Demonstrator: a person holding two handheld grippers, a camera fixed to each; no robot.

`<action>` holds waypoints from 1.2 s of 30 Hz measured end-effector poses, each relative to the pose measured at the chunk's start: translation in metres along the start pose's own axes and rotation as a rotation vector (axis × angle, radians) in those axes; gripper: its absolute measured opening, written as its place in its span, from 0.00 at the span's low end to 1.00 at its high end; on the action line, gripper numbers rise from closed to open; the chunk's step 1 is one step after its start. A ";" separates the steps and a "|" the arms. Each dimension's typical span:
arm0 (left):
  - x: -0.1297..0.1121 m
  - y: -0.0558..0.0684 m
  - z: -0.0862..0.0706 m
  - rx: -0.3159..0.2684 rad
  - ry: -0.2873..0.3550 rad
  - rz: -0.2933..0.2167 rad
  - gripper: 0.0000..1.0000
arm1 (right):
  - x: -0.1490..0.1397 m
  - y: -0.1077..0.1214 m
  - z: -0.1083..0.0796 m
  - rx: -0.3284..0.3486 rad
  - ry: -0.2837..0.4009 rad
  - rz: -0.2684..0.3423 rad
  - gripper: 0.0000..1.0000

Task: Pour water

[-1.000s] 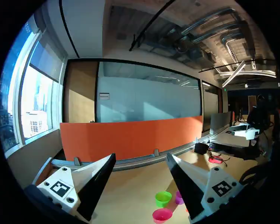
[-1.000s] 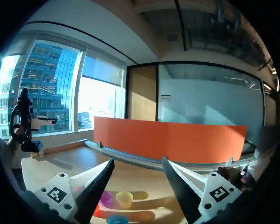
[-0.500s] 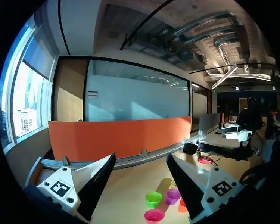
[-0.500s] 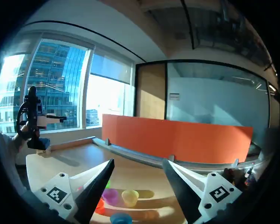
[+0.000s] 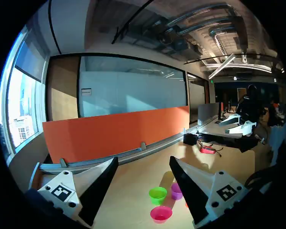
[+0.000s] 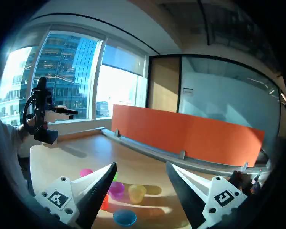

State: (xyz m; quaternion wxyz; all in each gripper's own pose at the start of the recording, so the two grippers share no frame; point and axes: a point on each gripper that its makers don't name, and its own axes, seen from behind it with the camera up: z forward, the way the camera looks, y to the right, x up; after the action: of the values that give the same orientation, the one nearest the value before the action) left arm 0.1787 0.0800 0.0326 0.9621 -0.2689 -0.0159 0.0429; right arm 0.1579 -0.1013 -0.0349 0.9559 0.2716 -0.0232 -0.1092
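Both tongs wide open and empty, held level above the cups.

The left tongs (image 5: 143,158) have the jaws spread wide with nothing between them, aimed toward the orange partition (image 5: 116,133). A green cup (image 5: 157,194), purple cup (image 5: 176,190) and pink cup (image 5: 161,213) stand on the wooden surface (image 5: 131,191) at 6 o'clock, untouched. The right tongs (image 6: 141,164) are likewise spread, empty and level. In the right gripper view a yellow cup (image 6: 137,192) and blue cup (image 6: 124,217) sit at 6 o'clock, the purple cup just beside the yellow cup. A hand (image 6: 28,128) holds the left tongs raised at 9 o'clock, clear of the surface, fingers pointing toward 3 o'clock. Water in the cups: cannot tell.
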 end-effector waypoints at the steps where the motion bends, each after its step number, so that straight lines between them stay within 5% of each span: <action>1: -0.002 0.001 0.001 -0.006 -0.005 0.000 1.00 | -0.003 -0.001 0.001 0.005 -0.008 -0.002 1.00; 17: -0.049 0.009 0.026 -0.090 -0.109 0.007 1.00 | -0.039 -0.013 0.008 0.072 -0.068 -0.008 1.00; 36: -0.124 0.025 0.068 -0.201 -0.269 0.034 1.00 | -0.115 -0.026 0.025 0.130 -0.217 -0.013 1.00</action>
State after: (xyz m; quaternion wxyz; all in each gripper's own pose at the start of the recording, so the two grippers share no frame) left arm 0.0495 0.1253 0.0766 0.9186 -0.3560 -0.1444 0.0930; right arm 0.0381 -0.1104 -0.0256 0.9274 0.3197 -0.1317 -0.1425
